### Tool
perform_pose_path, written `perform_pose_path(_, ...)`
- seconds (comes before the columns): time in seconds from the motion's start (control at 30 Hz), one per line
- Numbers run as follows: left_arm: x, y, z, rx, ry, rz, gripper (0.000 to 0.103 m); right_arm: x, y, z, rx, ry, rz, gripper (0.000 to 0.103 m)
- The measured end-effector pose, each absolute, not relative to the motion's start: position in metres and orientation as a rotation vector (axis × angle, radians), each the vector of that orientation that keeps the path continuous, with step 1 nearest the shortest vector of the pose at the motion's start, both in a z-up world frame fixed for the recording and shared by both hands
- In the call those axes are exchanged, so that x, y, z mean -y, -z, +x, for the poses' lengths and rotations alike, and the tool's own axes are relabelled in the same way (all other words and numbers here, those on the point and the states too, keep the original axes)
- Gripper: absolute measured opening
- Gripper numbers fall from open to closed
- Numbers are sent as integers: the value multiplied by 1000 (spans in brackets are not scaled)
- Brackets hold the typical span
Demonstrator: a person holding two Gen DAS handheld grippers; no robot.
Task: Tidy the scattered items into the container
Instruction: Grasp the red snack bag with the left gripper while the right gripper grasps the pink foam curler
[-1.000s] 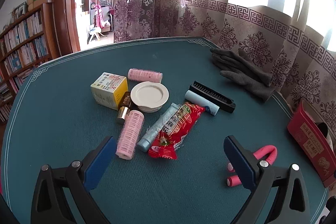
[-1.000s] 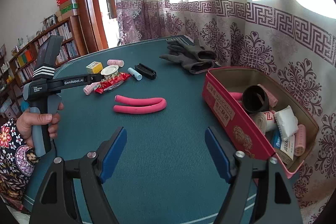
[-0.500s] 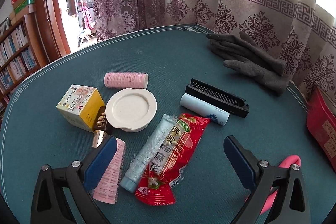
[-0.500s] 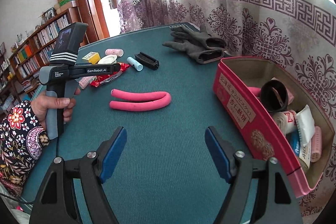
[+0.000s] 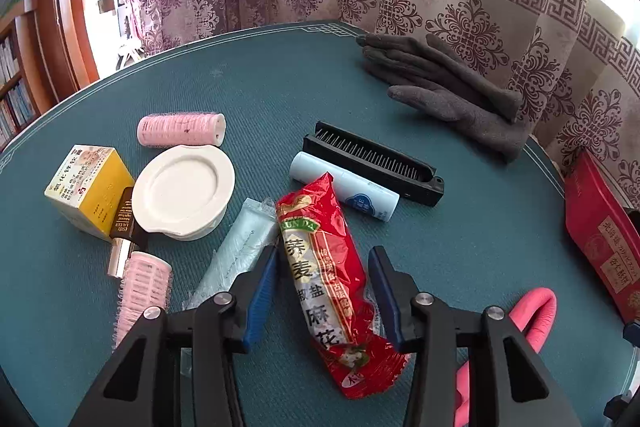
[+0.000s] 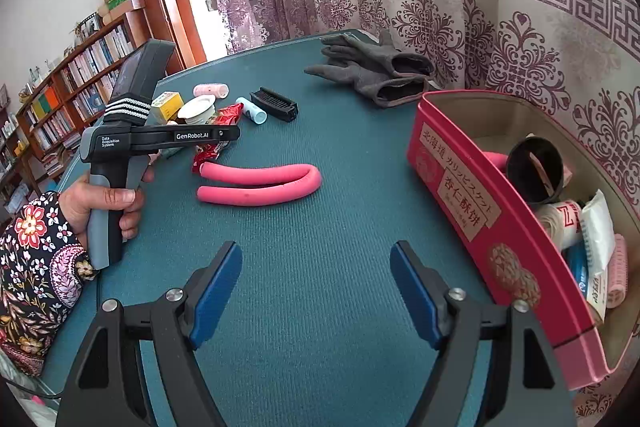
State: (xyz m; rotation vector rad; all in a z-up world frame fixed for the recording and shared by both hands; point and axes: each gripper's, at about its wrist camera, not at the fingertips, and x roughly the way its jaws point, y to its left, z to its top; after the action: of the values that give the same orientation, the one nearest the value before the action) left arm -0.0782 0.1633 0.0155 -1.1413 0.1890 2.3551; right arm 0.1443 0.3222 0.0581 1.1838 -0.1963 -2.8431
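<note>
The red snack packet (image 5: pixel 324 283) is straddled lengthwise by the left gripper (image 5: pixel 324 291), whose jaws have just been closing around it so it can be lifted; firm contact can't be confirmed. The right gripper (image 6: pixel 316 291) is held wide open over bare cloth, near the red tin (image 6: pixel 480 203).
</note>
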Motion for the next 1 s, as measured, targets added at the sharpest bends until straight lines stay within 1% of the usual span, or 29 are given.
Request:
perform_pose_path(0.03,-164,-15,-78,-186,-2358,-1143,36,-323,-57,142,204,2840,1189,80)
perform_pose_path(0.13,-164,-16,-78,-161,-2370,-1142,31,-323,-54,134,213,2826,1198,80)
perform_pose_path(0.3,-145,-31,-69,-82,-2398,-1108,31,-314,-53,115,156,2786,1187,80)
perform_pose_path(0.4,-133,-44,-61,-46,-2411,-1075,31,-302,-50,98,16,2717,1173,80)
perform_pose_path(0.57,-120,-62,-44,-30,-2424,-1027,31,-276,-35,66,-331,2634,1158,80)
perform_pose_path(0.63,-115,-66,-38,-23,-2430,-1015,31,-271,-33,53,-392,2607,1156,80)
perform_pose_path(0.8,-111,-74,-30,-3,-2436,-1006,31,-262,-24,23,-397,2469,1188,80)
perform_pose_path(0.9,-112,-76,-29,-1,-2438,-1005,31,-263,-20,14,-312,2423,1211,79)
perform_pose_path(0.93,-113,-77,-29,-3,-2440,-1006,31,-263,-21,12,-302,2432,1210,78)
perform_pose_path(1.0,-115,-76,-30,-3,-2439,-1012,31,-264,-23,13,-293,2445,1204,55)
